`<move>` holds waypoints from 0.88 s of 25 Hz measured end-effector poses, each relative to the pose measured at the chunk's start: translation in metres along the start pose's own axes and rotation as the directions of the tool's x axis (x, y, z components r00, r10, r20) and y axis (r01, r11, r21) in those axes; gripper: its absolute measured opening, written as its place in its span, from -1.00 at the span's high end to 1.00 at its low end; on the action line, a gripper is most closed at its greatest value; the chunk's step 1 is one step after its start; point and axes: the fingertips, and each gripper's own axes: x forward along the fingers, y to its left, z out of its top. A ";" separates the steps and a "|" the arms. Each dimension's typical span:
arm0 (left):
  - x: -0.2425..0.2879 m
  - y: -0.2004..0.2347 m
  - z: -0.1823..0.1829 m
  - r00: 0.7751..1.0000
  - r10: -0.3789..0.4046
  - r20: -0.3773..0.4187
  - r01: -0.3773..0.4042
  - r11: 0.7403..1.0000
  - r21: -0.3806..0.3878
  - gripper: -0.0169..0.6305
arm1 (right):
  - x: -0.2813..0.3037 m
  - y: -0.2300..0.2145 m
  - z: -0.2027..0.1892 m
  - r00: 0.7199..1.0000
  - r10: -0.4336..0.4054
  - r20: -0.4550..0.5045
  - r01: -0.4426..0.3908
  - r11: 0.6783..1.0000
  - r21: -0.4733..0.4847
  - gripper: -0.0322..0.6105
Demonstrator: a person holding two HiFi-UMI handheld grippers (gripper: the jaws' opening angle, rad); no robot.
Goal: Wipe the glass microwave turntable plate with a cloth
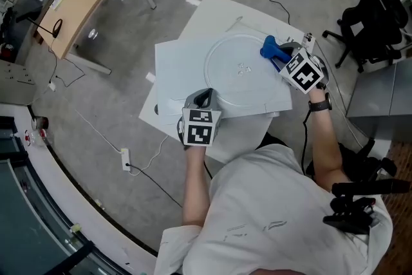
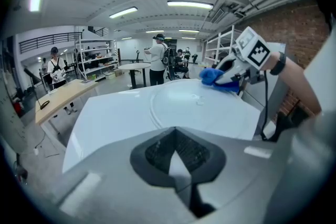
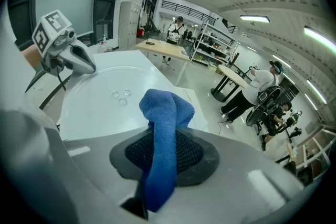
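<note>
The round glass turntable plate [image 1: 241,71] lies flat on a white tabletop [image 1: 180,67]. My right gripper [image 1: 284,56] is shut on a blue cloth [image 1: 271,48], which rests on the plate's far right rim. In the right gripper view the cloth [image 3: 165,113] sticks up between the jaws of that gripper [image 3: 160,165], with the plate [image 3: 100,105] beyond it. My left gripper [image 1: 206,98] sits at the plate's near rim, its jaws closed with a thin pale wedge between the pads. The left gripper view shows the plate [image 2: 194,105] ahead of that gripper [image 2: 177,165].
The white tabletop's near edge is at my body. A wooden desk [image 1: 80,0] stands to the far left, an office chair [image 1: 373,29] to the right. Cables and a power strip [image 1: 125,158] lie on the floor. People [image 2: 156,63] stand far behind.
</note>
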 end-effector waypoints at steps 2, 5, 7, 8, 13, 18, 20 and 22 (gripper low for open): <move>0.000 -0.001 0.000 1.000 -0.003 -0.002 0.003 1.000 0.001 0.94 | -0.014 0.011 -0.012 1.000 0.024 -0.007 -0.024 1.000 -0.004 0.62; 0.001 -0.001 0.001 1.000 -0.010 -0.004 0.010 1.000 0.002 0.94 | -0.030 0.036 -0.025 0.998 0.068 -0.009 -0.068 0.997 -0.023 0.62; 0.002 -0.002 0.002 1.000 -0.011 -0.003 0.011 1.000 0.006 0.94 | -0.039 0.055 -0.030 0.995 0.098 -0.008 -0.098 0.994 -0.040 0.62; 0.002 -0.002 0.002 1.000 -0.010 -0.003 0.010 1.000 0.008 0.94 | -0.042 0.065 -0.029 0.994 0.112 -0.006 -0.112 0.992 -0.050 0.61; 0.001 -0.003 0.003 1.000 -0.013 -0.004 0.013 1.000 0.009 0.94 | -0.049 0.120 -0.010 0.980 0.197 0.026 -0.193 0.974 -0.121 0.59; 0.004 -0.004 0.002 1.000 -0.025 -0.010 0.025 1.000 0.007 0.94 | -0.029 0.168 0.031 0.945 0.317 0.083 -0.296 0.935 -0.193 0.64; 0.003 -0.004 0.002 1.000 -0.025 -0.010 0.025 1.000 0.009 0.94 | -0.017 0.175 0.050 0.942 0.322 0.095 -0.296 0.930 -0.217 0.65; 0.002 -0.005 0.002 1.000 -0.027 -0.010 0.027 1.000 0.009 0.94 | -0.003 0.174 0.068 0.945 0.309 0.104 -0.278 0.931 -0.237 0.66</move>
